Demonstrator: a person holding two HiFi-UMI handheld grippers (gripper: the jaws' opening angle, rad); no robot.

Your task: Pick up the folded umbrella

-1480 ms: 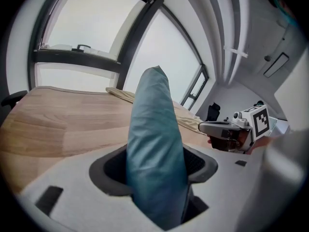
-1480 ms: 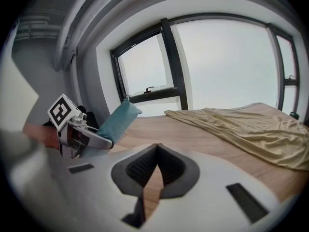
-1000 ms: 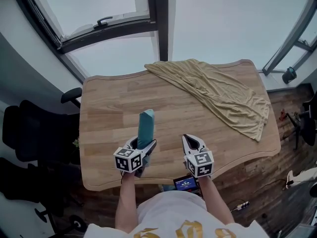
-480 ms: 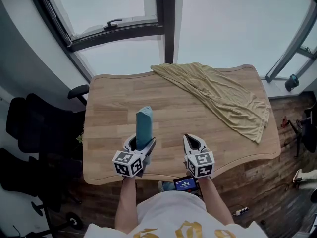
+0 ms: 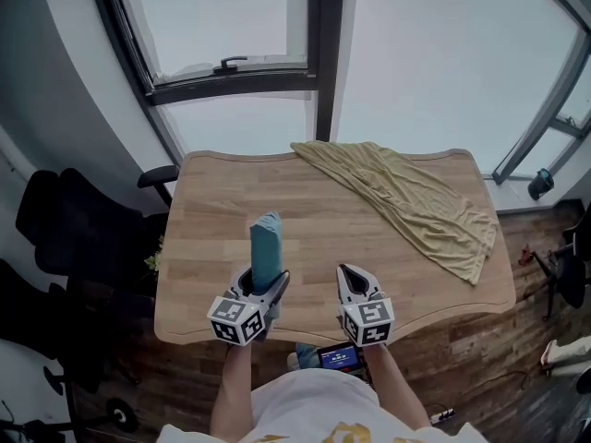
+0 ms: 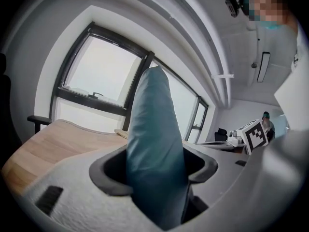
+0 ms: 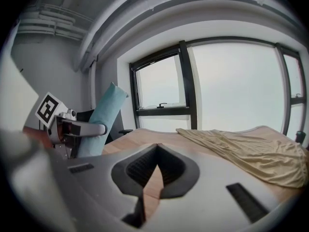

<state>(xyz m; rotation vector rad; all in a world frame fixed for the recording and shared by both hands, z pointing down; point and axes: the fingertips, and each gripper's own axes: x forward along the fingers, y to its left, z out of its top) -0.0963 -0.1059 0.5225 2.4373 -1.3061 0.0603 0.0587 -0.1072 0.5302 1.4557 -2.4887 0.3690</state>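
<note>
big window (image 5: 443,63) fills the top of the head view, dark frame, one handle on the left pane. below it the wooden table (image 5: 222,210), wavy edges, most of the top bare. black office chair (image 5: 74,229) sits off the table's left side on the wood floor. on the table's far right, a tan cloth (image 5: 416,201) lies rumpled, running diagonally from the back edge toward the right edge, one end drooping over it. now the main item: the folded umbrella (image 5: 266,247), teal sleeve, is up off the wood. it sticks out of the left gripper (image 5: 266,277), tilted up and away from the person, top end over the near-left part of the table, well apart from the cloth. left gripper view confirms: jaws spread wide w/ the umbrella filling the gap, pads pressed on both sides of the sleeve, so a firm clamp. the umbrella's bottom end is hidden behind the jaws, can't see it. right gripper (image 5: 346,275) hangs just beside the left one, at approx the same height over the near edge. its own view shows the jaw tips pinched together w/ nothing between them, only table wood showing through the slit lower down. that view also catches the umbrella off to the left, in the other gripper. smallest bit: a little lit screen (image 5: 337,356) at the person's waist, below the right gripper, text too small to read.
</note>
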